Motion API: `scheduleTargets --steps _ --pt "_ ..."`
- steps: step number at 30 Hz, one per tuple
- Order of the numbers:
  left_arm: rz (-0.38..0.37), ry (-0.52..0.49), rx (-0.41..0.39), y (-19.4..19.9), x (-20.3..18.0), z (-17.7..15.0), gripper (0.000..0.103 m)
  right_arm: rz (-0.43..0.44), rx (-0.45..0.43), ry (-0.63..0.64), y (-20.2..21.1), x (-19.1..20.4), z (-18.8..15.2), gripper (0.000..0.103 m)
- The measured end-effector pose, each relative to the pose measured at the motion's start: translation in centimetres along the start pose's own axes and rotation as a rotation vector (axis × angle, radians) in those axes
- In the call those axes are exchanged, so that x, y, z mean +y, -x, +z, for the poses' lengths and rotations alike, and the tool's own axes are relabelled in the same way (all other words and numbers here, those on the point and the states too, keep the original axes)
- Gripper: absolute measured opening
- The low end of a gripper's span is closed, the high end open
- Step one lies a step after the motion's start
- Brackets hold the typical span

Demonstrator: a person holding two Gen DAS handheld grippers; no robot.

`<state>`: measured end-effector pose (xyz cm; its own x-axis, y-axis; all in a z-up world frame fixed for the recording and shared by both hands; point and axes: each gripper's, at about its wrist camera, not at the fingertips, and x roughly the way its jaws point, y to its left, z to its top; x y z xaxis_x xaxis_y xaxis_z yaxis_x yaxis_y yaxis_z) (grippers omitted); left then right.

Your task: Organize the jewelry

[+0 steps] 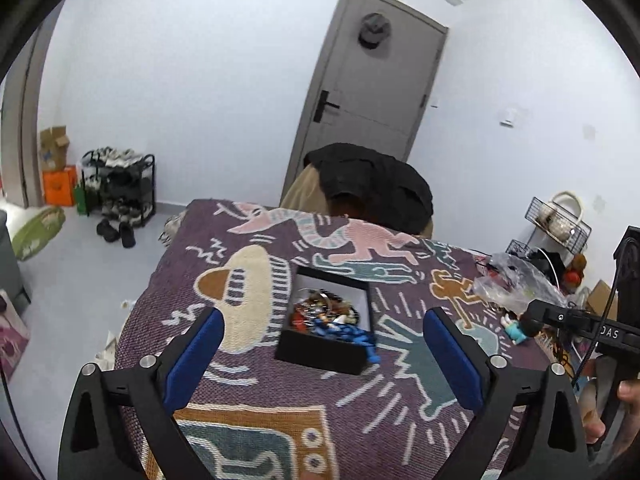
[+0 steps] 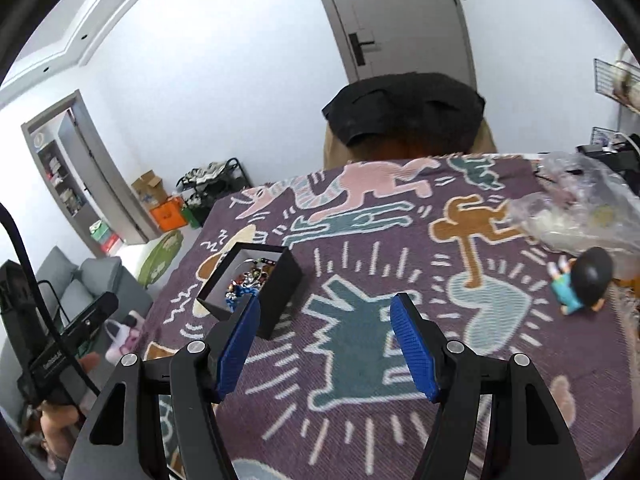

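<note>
Sitting mid-table on the patterned cloth (image 1: 256, 412), the black box (image 1: 324, 354) holds a tangled heap of jewelry (image 1: 328, 314), blue beads spilling over its near-right edge. Left tool (image 1: 320, 344) hovers wide open, empty, framing the box, likely lining up. Right tool (image 2: 324, 344), also spread and empty, hangs to the box's right.

Your left tool (image 1: 322, 354): matt black plastic arms, blue pads (image 1: 196, 356) with fine rough texture, shiny metal pivot screws. Your right tool (image 2: 324, 344): same matt black, dimpled blue pads (image 2: 412, 344). Desk cover (image 1: 400, 392): coarse woven cloth, matt, knobbly. Jewelry box (image 1: 320, 354): matt black outside, smooth white lining. Jewelry (image 1: 324, 312): glossy beads, glinting metal. Plastic bag (image 2: 580, 204): clear, crinkled, shiny. Figurine (image 2: 580, 284): smooth plastic, you see slight sheen.
</note>
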<state>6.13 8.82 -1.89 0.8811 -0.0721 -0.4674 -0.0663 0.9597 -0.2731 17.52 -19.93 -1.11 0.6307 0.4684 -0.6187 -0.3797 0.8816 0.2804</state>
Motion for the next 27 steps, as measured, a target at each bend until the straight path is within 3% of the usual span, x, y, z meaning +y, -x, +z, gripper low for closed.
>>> scheduleTargets --steps 1,3,4,11,15,27 --pt "-0.001 -0.008 -0.001 0.2 -0.5 0.0 0.102 -0.009 -0.010 -0.004 0.7 -0.2 -0.1 0.075" --pt "0.001 -0.029 -0.005 0.8 -1.6 0.0 0.103 -0.019 -0.031 -0.008 1.9 -0.6 -0.3 0.094" --pt "0.000 -0.037 -0.007 1.0 -2.0 0.0 0.103 -0.025 -0.041 -0.007 2.4 -0.7 -0.3 0.096" --pt "0.004 -0.135 -0.018 2.5 -5.6 0.1 0.103 -0.091 -0.030 0.022 4.4 -0.5 -1.1 0.097" --pt "0.005 -0.153 -0.026 3.5 -6.5 -0.1 0.103 -0.093 -0.034 0.049 5.7 0.0 -2.1 0.103" --pt "0.026 -0.180 -0.073 7.0 -7.6 -1.4 0.103 -0.113 -0.083 0.102 8.6 0.3 -4.0 0.103"
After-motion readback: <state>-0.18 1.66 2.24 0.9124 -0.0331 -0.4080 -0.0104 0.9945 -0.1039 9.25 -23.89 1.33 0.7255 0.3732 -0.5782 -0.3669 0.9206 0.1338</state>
